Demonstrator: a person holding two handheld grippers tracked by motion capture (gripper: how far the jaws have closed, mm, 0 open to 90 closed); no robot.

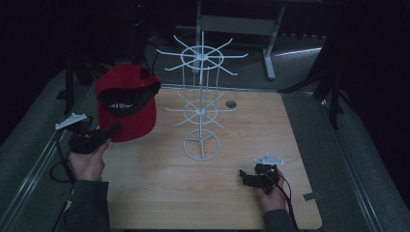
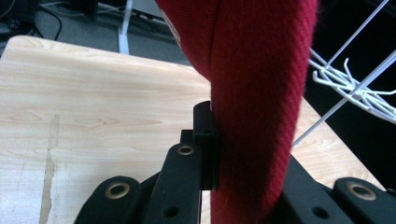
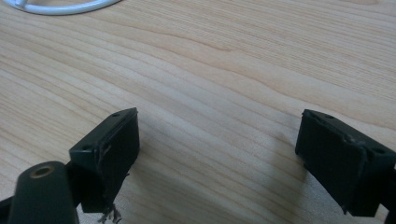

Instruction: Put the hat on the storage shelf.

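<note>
Right gripper [image 1: 247,177] rests low over the wooden table [image 1: 159,193], jaws spread wide, nothing between them. Left gripper [image 1: 110,133] clamps the brim of one red cap [image 1: 126,104], raised beside one white wire rack [image 1: 200,108].

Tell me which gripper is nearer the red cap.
Left. The left gripper is clamped on the red cap's brim; the right gripper rests open on the table, right of the wire rack.

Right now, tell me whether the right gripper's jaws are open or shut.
Open. The right gripper shows its two jaws standing wide apart, with bare wooden table between them and nothing held.
</note>
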